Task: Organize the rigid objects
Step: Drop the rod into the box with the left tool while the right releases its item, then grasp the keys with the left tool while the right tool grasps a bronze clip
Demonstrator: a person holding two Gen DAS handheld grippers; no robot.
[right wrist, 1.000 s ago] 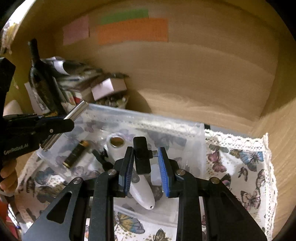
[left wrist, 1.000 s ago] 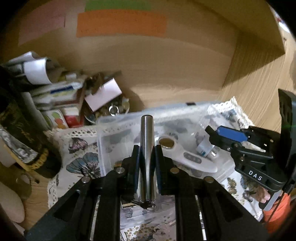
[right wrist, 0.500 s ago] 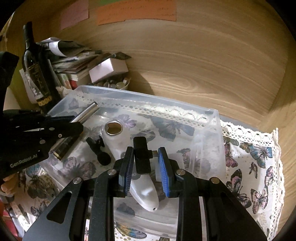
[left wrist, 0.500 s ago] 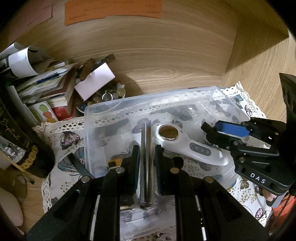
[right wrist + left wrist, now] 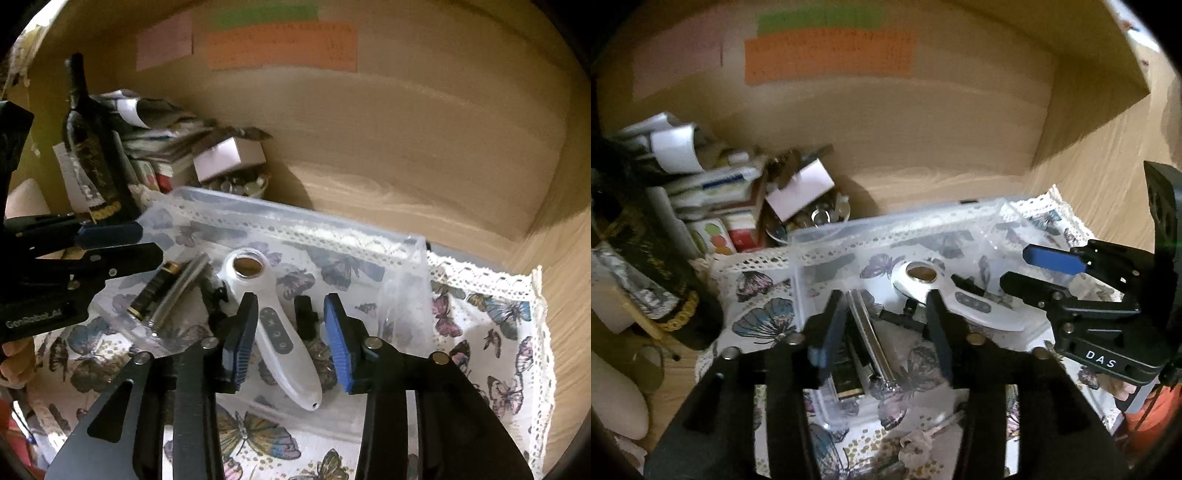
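Observation:
A clear plastic bin (image 5: 886,227) (image 5: 280,218) stands on a butterfly-print cloth. Inside lie a silver metal cylinder (image 5: 871,339) (image 5: 181,286), a dark gold-tipped tube (image 5: 153,291) (image 5: 846,384), a white handheld device (image 5: 945,295) (image 5: 280,332) and a small black adapter (image 5: 306,314). My left gripper (image 5: 886,332) is open and empty, its jaws on either side of the cylinder. My right gripper (image 5: 288,339) is open and empty above the white device and the adapter. It also shows in the left wrist view (image 5: 1030,269).
A dark wine bottle (image 5: 92,147), stacked papers and boxes (image 5: 713,192) and a small bowl of bits (image 5: 820,218) crowd the back left. Wooden walls (image 5: 406,129) close the back and right. The lace-edged cloth (image 5: 498,332) extends right of the bin.
My left gripper opened and let go of the metal cylinder, which now lies in the bin. My right gripper opened and let go of the black adapter into the bin.

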